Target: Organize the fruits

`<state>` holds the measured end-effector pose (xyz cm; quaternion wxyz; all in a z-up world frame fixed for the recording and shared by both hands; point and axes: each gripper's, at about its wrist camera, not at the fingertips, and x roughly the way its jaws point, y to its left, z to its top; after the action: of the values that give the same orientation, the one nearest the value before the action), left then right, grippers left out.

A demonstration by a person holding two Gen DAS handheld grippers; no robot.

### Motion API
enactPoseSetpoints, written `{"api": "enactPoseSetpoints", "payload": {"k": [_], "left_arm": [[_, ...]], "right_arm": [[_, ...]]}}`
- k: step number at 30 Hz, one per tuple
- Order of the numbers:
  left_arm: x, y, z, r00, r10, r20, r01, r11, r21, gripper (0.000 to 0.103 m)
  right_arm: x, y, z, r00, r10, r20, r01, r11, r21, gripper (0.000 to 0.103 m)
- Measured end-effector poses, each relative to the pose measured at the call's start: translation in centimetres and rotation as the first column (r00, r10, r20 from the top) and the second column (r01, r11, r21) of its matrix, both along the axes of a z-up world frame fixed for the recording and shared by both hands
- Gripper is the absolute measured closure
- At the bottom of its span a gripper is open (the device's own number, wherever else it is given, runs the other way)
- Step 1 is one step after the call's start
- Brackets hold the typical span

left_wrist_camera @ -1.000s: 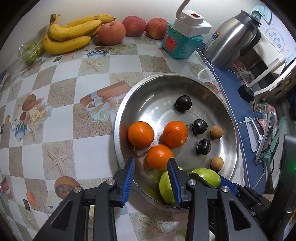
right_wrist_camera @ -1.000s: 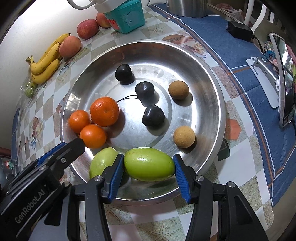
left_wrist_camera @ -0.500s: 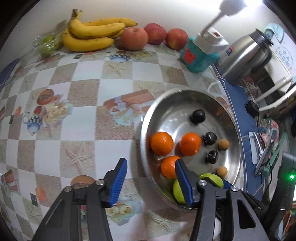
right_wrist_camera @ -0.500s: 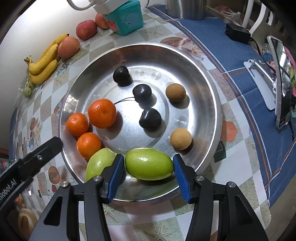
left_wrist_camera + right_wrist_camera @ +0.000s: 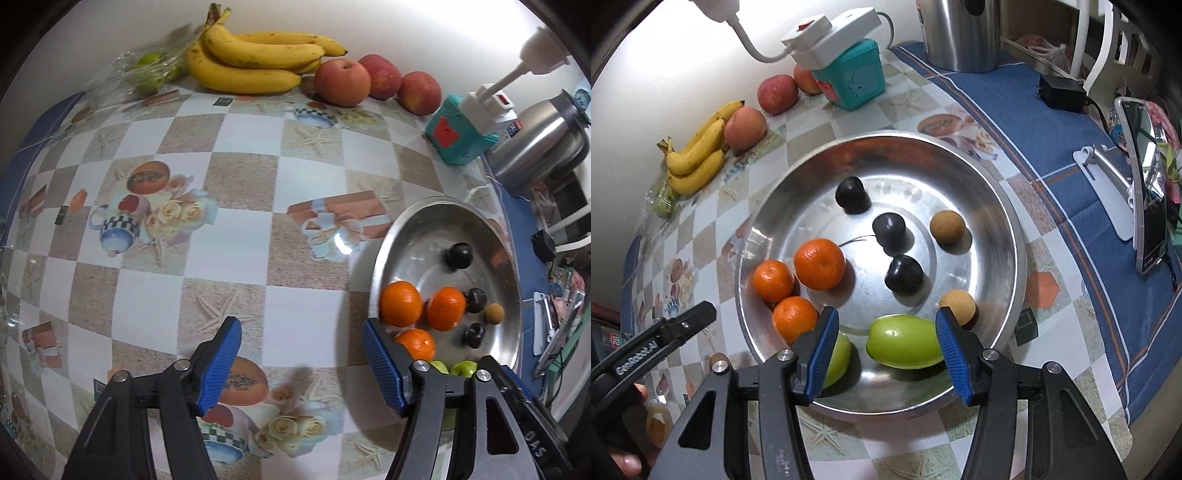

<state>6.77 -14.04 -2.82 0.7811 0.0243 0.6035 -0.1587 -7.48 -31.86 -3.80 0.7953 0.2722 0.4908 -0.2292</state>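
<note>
While crosswise, green mango [image 5: 905, 347] between tongs [image 5: 886, 350]

Teal box [image 5: 855, 79] far, white power strip [image 5: 831, 35] on top. Steel thermos jug [image 5: 543, 142] far right. Black adapter [image 5: 1062, 92], phone on stand [image 5: 1145, 192] right, on blue cloth [image 5: 1034, 122].

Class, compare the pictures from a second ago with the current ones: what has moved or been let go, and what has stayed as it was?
The left gripper has pulled away from the metal bowl to over the tablecloth, jaws wider and empty. The right gripper has opened wider around the green mango, which lies in the bowl, not clamped. The oranges, dark fruits, brown balls and second green fruit have not moved.
</note>
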Motion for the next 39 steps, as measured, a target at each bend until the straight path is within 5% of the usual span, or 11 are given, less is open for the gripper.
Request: {"api": "enactPoseSetpoints", "payload": {"k": [7, 9, 16, 30, 33, 39], "left_arm": [[0.4, 0.3, -1.1, 1.0, 0.016, -0.004, -0.016, 0.998, 0.064, 0.011], [0.4, 0.4, -1.2, 1.0, 0.018, 0.008, -0.019, 0.996, 0.089, 0.0], [0.7, 0.7, -1.9, 1.0, 0.023, 0.02, -0.026, 0.99, 0.14, 0.0], [1.1, 1.4, -2.3, 0.999, 0.042, 0.03, -0.046, 0.986, 0.163, 0.0], [1.0, 1.5, -2.3, 0.999, 0.039, 0.032, -0.044, 0.985, 0.167, 0.0], [0.8, 1.8, -2.4, 0.998, 0.045, 0.044, -0.052, 0.982, 0.182, 0.0]], "right_arm": [[0.6, 0.2, -0.2, 1.0, 0.015, 0.002, -0.015, 1.0, -0.005, 0.047], [0.8, 0.4, -0.3, 1.0, 0.024, 0.0, -0.024, 1.0, -0.012, 0.037], [1.2, 0.7, -0.4, 0.999, 0.048, -0.011, -0.048, 0.998, -0.047, 0.024], [1.4, 0.7, -0.2, 0.998, 0.06, -0.01, -0.061, 0.996, -0.067, 0.024], [1.6, 1.0, 0.0, 0.997, 0.074, -0.004, -0.074, 0.994, -0.082, 0.005], [1.7, 1.4, 0.1, 0.997, 0.083, -0.003, -0.083, 0.992, -0.096, 0.004]]}}
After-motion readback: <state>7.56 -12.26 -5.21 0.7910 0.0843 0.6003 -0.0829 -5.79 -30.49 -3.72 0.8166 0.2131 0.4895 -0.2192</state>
